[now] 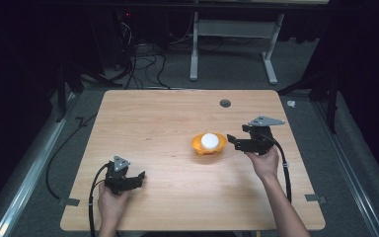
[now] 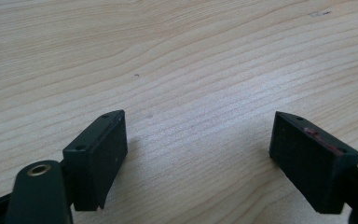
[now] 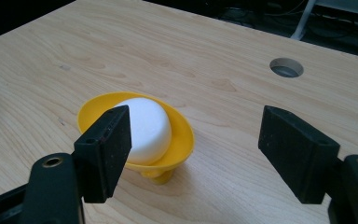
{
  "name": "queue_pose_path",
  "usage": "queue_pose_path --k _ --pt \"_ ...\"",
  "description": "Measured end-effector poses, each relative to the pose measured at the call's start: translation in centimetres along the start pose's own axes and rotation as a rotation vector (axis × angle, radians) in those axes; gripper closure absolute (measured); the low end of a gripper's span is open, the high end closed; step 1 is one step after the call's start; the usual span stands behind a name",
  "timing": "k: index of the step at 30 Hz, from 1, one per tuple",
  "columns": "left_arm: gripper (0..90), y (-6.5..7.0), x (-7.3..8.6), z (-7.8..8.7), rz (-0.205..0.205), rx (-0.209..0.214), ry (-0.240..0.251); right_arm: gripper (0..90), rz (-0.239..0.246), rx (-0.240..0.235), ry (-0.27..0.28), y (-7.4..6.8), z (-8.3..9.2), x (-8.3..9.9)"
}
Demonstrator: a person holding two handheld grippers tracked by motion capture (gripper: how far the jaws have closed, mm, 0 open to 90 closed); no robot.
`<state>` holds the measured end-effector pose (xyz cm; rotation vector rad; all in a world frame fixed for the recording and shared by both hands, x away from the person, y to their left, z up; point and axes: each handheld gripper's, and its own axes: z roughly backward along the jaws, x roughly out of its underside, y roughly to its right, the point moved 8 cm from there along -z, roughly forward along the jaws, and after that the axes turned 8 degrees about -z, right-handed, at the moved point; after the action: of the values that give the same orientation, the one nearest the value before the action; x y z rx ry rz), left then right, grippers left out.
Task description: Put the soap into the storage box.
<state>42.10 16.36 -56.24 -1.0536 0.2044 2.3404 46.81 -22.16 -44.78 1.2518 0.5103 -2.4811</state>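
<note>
At the near left of the pale wooden bench [image 1: 168, 113], the left hand-held gripper [image 1: 139, 177] rests low over bare wood, its jaws spread wide with nothing between them. Right of the middle sits a small yellow plastic bowl [image 1: 208, 144] holding a white rounded block [image 1: 209, 140]. Just right of the bowl, the right hand-held gripper [image 1: 230, 141] points at it, jaws apart and gripping nothing; the bowl lies beyond its left jaw, clear of both pads.
</note>
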Motion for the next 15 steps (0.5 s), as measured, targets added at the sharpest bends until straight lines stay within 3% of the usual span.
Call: queue_pose_path --k 15 --pt "19.7 0.0 0.0 0.0 0.000 0.000 0.000 27.2 -0.027 0.006 0.033 1.0 1.6 0.4"
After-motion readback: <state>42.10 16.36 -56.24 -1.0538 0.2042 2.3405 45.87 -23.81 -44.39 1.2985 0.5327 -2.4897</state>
